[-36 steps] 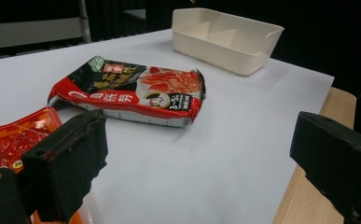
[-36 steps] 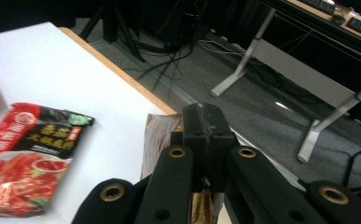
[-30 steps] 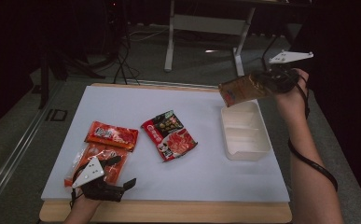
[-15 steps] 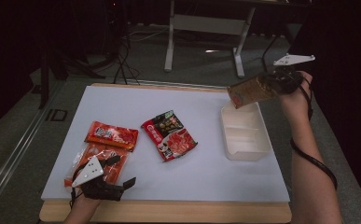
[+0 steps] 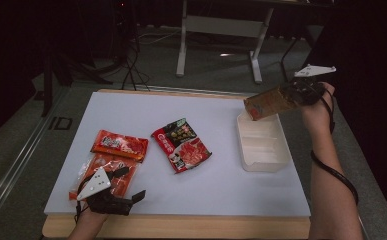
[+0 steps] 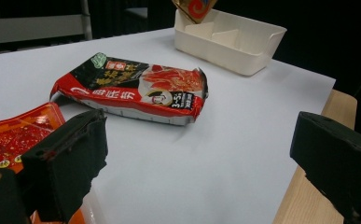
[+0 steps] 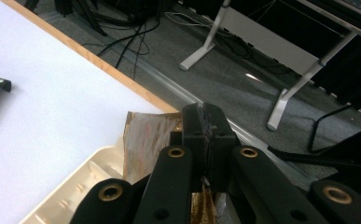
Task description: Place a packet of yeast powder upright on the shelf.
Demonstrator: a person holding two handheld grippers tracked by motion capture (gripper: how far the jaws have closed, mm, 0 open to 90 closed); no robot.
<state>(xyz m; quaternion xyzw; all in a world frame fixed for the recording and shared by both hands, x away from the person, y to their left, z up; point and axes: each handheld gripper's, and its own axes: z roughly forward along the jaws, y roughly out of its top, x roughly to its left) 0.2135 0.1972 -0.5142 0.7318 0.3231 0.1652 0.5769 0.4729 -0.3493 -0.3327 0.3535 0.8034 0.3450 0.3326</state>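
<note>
My right gripper [image 5: 295, 94] is shut on a golden-brown packet [image 5: 268, 104], held tilted in the air over the far end of the white divided tray [image 5: 261, 150]. In the right gripper view the shut jaws pinch the packet [image 7: 143, 144] above the tray's rim [image 7: 75, 191]. At the near left my left gripper [image 5: 131, 184] rests open, with nothing between its fingers [image 6: 66, 163], beside a red-orange packet [image 5: 98, 167]. A second red-orange packet [image 5: 119, 144] lies just beyond it. A red-and-black packet [image 5: 181, 145] lies mid-table, and the left gripper view has it [image 6: 131, 91] ahead.
The white tabletop [image 5: 231, 190] has a wooden front edge. Beyond the table's far edge are a grey floor, cables and a metal desk frame [image 5: 221, 30]. The tray [image 6: 234, 46] stands near the table's right edge.
My right gripper has carried the golden-brown packet a little to the right and down, closer to the tray's far end. The left gripper has stayed put.
</note>
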